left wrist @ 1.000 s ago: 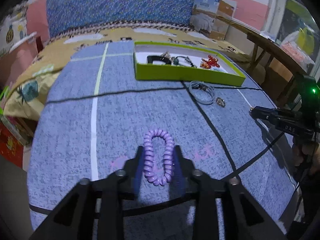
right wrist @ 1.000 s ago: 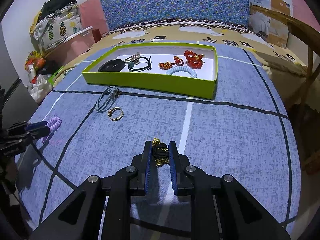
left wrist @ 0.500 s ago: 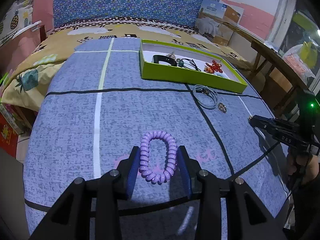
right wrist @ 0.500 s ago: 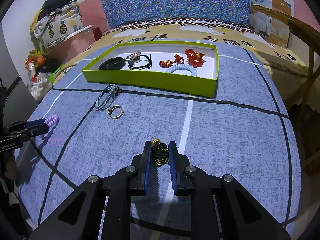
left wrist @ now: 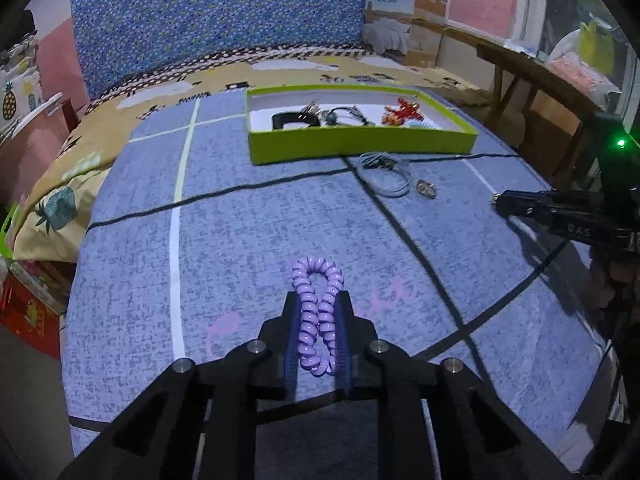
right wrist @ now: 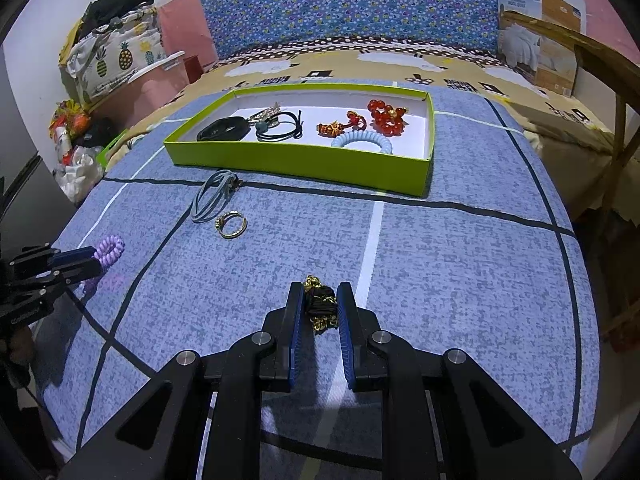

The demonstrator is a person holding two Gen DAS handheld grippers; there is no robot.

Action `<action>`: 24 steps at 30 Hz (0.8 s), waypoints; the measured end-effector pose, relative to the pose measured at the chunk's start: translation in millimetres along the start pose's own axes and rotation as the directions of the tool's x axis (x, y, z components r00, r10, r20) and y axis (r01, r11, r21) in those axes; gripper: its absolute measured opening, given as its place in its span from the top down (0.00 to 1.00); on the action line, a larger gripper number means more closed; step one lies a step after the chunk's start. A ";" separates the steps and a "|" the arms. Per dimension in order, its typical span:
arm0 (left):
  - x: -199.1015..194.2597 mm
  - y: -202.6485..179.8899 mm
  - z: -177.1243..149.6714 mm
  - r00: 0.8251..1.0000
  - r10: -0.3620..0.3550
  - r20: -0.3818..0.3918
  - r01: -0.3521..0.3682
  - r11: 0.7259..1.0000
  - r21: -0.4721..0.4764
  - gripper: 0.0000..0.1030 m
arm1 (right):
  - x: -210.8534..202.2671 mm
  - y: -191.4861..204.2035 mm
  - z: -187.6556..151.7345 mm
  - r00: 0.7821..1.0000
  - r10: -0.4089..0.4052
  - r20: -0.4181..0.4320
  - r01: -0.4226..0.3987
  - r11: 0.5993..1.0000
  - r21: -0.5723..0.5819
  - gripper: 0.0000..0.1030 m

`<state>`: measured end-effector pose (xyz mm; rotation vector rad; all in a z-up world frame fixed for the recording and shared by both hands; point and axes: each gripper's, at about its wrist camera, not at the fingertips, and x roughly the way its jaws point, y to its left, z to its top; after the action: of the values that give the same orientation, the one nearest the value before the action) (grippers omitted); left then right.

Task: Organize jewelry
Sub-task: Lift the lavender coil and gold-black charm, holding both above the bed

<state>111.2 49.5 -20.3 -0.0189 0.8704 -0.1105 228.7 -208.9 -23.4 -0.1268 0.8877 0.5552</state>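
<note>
My left gripper [left wrist: 317,312] is shut on a purple spiral hair tie [left wrist: 316,312], squeezed flat between the pads and lifted off the blue cloth. My right gripper [right wrist: 319,304] is shut on a black and gold chain piece [right wrist: 320,306] just above the cloth. The green tray [right wrist: 304,166] stands at the far side and holds several pieces: a black band, a dark hair tie, orange and red beads, a pale blue spiral tie. The left gripper also shows in the right wrist view [right wrist: 76,260], and the right gripper shows in the left wrist view [left wrist: 500,202].
A grey-blue cord loop [right wrist: 210,196] and a gold ring [right wrist: 232,224] lie on the cloth in front of the tray. A wooden chair [right wrist: 600,80] stands at the right. Bags and boxes [right wrist: 108,60] are at the left of the bed.
My left gripper has closed on the purple hair tie, squeezing it narrow, and has risen a little. My right gripper stays shut on the chain piece, nearly still.
</note>
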 end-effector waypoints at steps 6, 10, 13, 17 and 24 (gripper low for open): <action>-8.7 -4.9 3.0 0.999 -0.025 0.037 0.025 1.000 0.005 0.84 | -5.4 0.3 -0.6 1.000 0.002 0.015 -0.002 1.000 0.004 0.84; -15.8 -5.6 6.8 0.997 -0.041 0.063 0.041 0.999 0.000 0.91 | -8.8 -0.6 -0.9 1.000 0.003 0.023 -0.003 1.000 0.009 0.84; -18.6 -6.3 9.8 0.996 -0.043 0.076 0.043 0.999 0.003 0.91 | -9.9 -1.4 -0.7 1.000 0.003 0.025 -0.003 1.000 0.012 0.84; -10.0 -3.9 7.8 0.998 -0.029 0.048 0.029 1.000 -0.007 0.91 | -8.8 -1.7 -1.2 1.000 0.004 0.023 -0.005 1.000 0.016 0.84; -18.5 -1.4 12.6 0.996 -0.031 0.081 0.032 0.999 -0.021 0.91 | -12.4 -2.3 -0.3 0.999 -0.001 0.036 0.000 1.000 0.021 0.84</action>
<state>108.9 49.6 2.0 -0.0572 0.7909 -0.1289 223.5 -216.0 -14.4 -0.0975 0.8586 0.5455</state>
